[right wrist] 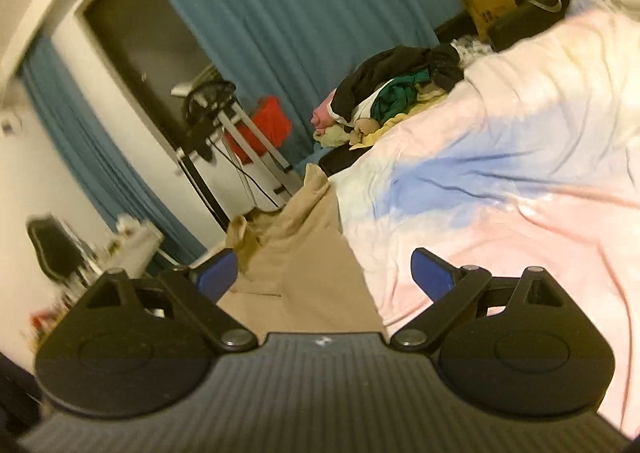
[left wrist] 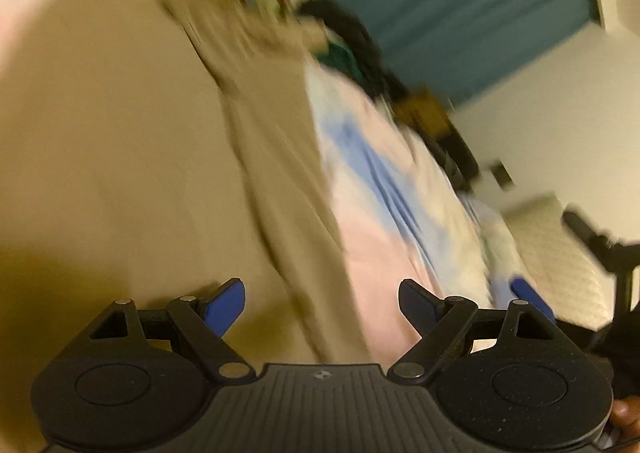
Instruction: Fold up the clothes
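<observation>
Left tool and right tool both gape empty over tan garment on the pastel bedspread

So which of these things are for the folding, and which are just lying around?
For the folding:
- tan garment, spread on the bed
- clothes pile at the far end
- left gripper and right gripper, both open and empty

Just lying about:
- pastel bedspread
- blue curtain
- red cloth on a stand
- brown bag
</observation>
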Motion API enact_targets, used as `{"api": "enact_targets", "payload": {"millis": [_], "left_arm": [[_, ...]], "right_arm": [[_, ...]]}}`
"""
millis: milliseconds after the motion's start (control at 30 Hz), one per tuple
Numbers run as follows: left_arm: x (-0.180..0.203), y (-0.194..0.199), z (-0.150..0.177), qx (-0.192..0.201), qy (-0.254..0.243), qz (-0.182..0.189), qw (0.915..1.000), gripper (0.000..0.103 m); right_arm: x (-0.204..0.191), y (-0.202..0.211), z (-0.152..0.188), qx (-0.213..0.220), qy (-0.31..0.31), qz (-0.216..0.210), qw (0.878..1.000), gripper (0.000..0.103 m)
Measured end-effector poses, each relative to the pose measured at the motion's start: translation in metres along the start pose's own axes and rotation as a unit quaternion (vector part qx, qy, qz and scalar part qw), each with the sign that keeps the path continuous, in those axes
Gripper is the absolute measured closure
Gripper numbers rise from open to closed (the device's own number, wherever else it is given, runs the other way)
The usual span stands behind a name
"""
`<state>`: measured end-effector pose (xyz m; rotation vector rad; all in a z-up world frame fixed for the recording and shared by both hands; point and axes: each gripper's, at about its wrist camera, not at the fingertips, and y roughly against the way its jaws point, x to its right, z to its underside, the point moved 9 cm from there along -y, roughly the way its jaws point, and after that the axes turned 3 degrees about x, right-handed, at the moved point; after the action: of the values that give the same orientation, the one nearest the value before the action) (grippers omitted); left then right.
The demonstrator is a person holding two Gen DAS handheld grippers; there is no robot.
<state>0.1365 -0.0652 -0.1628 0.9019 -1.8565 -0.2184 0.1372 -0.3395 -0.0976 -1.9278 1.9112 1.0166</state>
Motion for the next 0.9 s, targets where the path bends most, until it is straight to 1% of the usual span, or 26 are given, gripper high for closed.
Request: {"api": "enact_targets", "payload": {"millis": [67,167,200,233,267,333,400,500,567,600,633,667,733,767,833,900], "left_arm": [[0.003,-0.022,0.010,-0.019,0.006,0.009,0.9998,0.018],[0.006,-0.041,0.018,-0.019,-0.016,0.021,0.9995,0.017],[0.007,-0.044,0.019,-0.022,-0.012,0.038,0.9990,0.018],[0.007,-0.047,0.021,-0.033,0.008,0.064,0.9974,0.018],[0.007,-0.049,0.023,-0.046,0.032,0.091,0.9943,0.021],[0.007,-0.052,0.027,-0.068,0.074,0.139,0.9852,0.023],[0.008,-0.055,0.032,-0.083,0.093,0.167,0.9781,0.025],[0.009,-0.065,0.051,-0.129,0.094,0.161,0.9740,0.033],[0.009,-0.068,0.059,-0.138,0.087,0.146,0.9757,0.046],[0.008,-0.069,0.063,-0.142,0.083,0.138,0.9767,0.050],[0.007,-0.069,0.065,-0.147,0.088,0.136,0.9757,0.053],[0.006,-0.069,0.066,-0.153,0.101,0.137,0.9735,0.059],[0.001,-0.069,0.069,-0.157,0.108,0.122,0.9742,0.070],[-0.002,-0.069,0.070,-0.158,0.109,0.114,0.9748,0.085],[-0.007,-0.070,0.073,-0.160,0.113,0.097,0.9758,0.100],[-0.009,-0.066,0.074,-0.159,0.109,0.084,0.9775,0.100]], "right_arm": [[0.005,-0.001,0.001,-0.009,-0.016,-0.013,1.000,0.008],[0.008,-0.006,0.007,-0.022,-0.029,-0.025,0.999,0.008],[0.009,-0.008,0.008,-0.024,-0.033,-0.025,0.999,0.008],[0.009,-0.010,0.010,-0.026,-0.034,-0.029,0.999,0.008],[0.008,-0.011,0.012,-0.029,-0.034,-0.035,0.998,0.008],[0.006,-0.014,0.015,-0.033,-0.036,-0.043,0.998,0.008],[0.006,-0.017,0.016,-0.037,-0.039,-0.047,0.997,0.008],[0.011,-0.020,0.017,-0.041,-0.051,-0.043,0.997,0.008],[0.013,-0.022,0.018,-0.043,-0.056,-0.040,0.997,0.008],[0.015,-0.022,0.018,-0.043,-0.058,-0.039,0.997,0.008],[0.016,-0.023,0.018,-0.043,-0.057,-0.037,0.997,0.008],[0.016,-0.025,0.019,-0.042,-0.054,-0.033,0.997,0.008],[0.018,-0.027,0.020,-0.041,-0.047,-0.026,0.998,0.008],[0.018,-0.029,0.020,-0.040,-0.044,-0.022,0.998,0.008],[0.019,-0.032,0.022,-0.040,-0.037,-0.013,0.998,0.008],[0.019,-0.038,0.026,-0.044,-0.028,-0.001,0.999,0.008]]}}
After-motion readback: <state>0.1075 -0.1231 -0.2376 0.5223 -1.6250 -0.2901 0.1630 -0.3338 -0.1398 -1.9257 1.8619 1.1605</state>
